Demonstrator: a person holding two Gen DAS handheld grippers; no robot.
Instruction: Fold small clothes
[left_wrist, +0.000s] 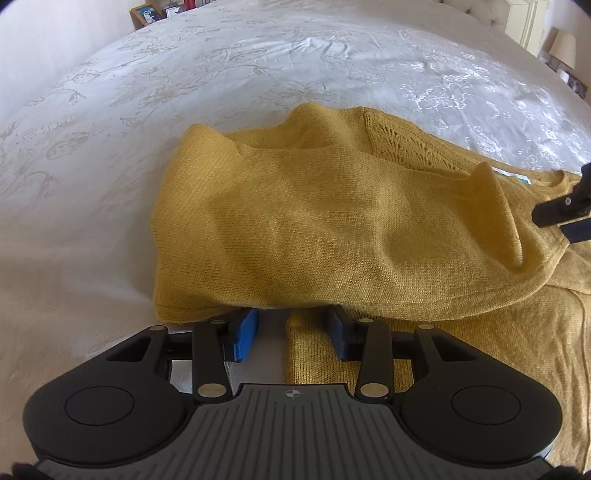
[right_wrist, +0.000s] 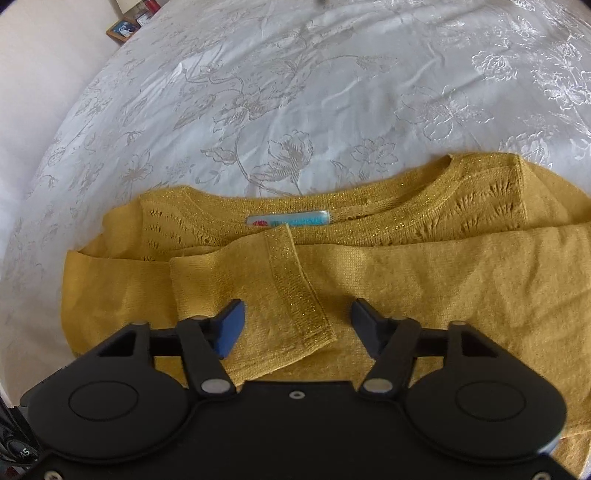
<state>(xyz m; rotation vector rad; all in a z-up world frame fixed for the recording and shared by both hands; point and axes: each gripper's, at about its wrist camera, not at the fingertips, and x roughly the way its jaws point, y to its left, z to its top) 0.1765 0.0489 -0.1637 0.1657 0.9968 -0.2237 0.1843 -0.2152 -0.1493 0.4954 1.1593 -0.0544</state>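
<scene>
While it lies on a white flowered bedspread (right_wrist: 280, 92), the mustard-yellow knitted sweater (right_wrist: 424, 280) is partly folded: both sleeves are turned in across the body, and one sleeve's glittery cuff (right_wrist: 295, 284) lies slanted over the middle, just below the neckline. A blue and red label (right_wrist: 290, 221) shows inside the collar, with bands of openwork knit to either side of it.

From the left wrist view, the folded sleeve (left_wrist: 332, 229) humps up in loose waves over the rest of the sweater (left_wrist: 480, 350). The left tongs (left_wrist: 293, 332) stand open, their blue pads tucked right under the near edge of that raised fold, with bedspread (left_wrist: 110, 129) and a strip of knit showing in the gap; they grip nothing.

The right tongs (right_wrist: 297, 325) are spread wide, hovering low over the cuff and sleeve end, one finger on each side, holding nothing. They show again at the right edge of the left view (left_wrist: 565, 214).
</scene>
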